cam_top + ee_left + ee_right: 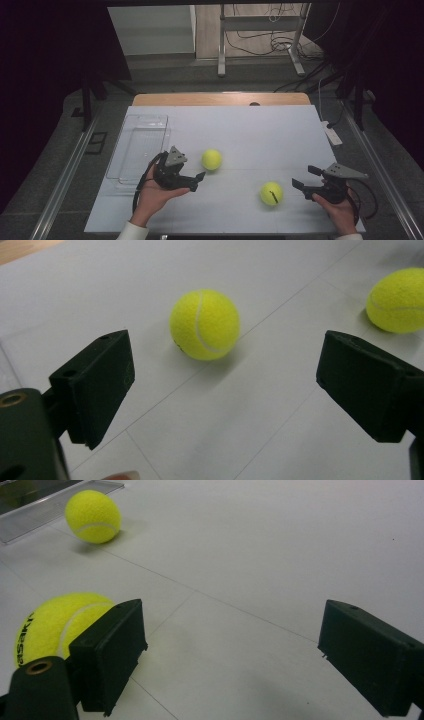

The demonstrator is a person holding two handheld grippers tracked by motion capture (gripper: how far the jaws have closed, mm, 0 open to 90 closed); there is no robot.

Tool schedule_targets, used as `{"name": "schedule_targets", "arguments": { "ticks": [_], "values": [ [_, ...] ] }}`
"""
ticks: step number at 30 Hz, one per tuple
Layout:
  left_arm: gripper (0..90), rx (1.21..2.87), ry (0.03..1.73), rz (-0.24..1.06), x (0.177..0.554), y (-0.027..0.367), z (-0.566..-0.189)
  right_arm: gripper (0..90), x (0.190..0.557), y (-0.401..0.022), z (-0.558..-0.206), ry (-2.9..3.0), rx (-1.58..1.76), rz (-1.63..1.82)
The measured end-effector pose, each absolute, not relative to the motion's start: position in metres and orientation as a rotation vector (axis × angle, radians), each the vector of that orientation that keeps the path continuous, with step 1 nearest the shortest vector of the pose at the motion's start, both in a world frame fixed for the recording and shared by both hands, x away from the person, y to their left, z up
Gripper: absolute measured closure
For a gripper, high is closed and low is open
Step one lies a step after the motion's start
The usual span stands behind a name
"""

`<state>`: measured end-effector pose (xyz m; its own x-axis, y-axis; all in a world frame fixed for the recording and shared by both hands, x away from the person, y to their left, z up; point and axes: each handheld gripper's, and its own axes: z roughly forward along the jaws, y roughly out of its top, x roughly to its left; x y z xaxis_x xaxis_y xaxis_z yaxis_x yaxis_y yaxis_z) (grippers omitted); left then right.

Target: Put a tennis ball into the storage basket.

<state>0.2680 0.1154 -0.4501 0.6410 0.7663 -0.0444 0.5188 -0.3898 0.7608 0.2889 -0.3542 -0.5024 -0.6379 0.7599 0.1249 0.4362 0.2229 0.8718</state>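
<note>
The left tongs [200,181] are released, the two black jaws standing wide with nothing between them, and they point at the nearer tennis ball [211,159], which lies on the bench [250,135] just beyond the tips, at about one o'clock from them in the high view. In the left gripper view this ball [205,324] sits a little ahead of the gap between the jaws, not touched.

The second tennis ball [271,193] lies at about four o'clock from the first one, well apart from it, and just beside the right tongs [299,182], at their nine o'clock. The right tongs are released too, and hold nothing; the ball is outside the left jaw in the right gripper view.

I judge that such a ball is light, with a felt cover that gives good friction, and that it yields a little under pressure. It is not fragile. The danger is rolling: a touch from one jaw only will push it away on the smooth top. The best hold is across the widest part, both pads meeting it together.

The bench has a flat, pale, matt cover with thin seams. A clear plastic tray [140,145] stands at ten o'clock from the left tongs. Behind the bench the room is dark, with a metal frame [260,30] and cables on the floor.
</note>
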Motion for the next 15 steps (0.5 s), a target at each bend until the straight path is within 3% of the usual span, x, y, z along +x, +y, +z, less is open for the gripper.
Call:
{"name": "schedule_targets", "arguments": {
  "ticks": [15],
  "values": [
    [9.1, 2.095, 0.985, 0.385, 0.285, 0.100, -0.441, 11.8, 0.293, -0.351, -0.504, 2.187, 1.116, 1.379]
  ]
}}
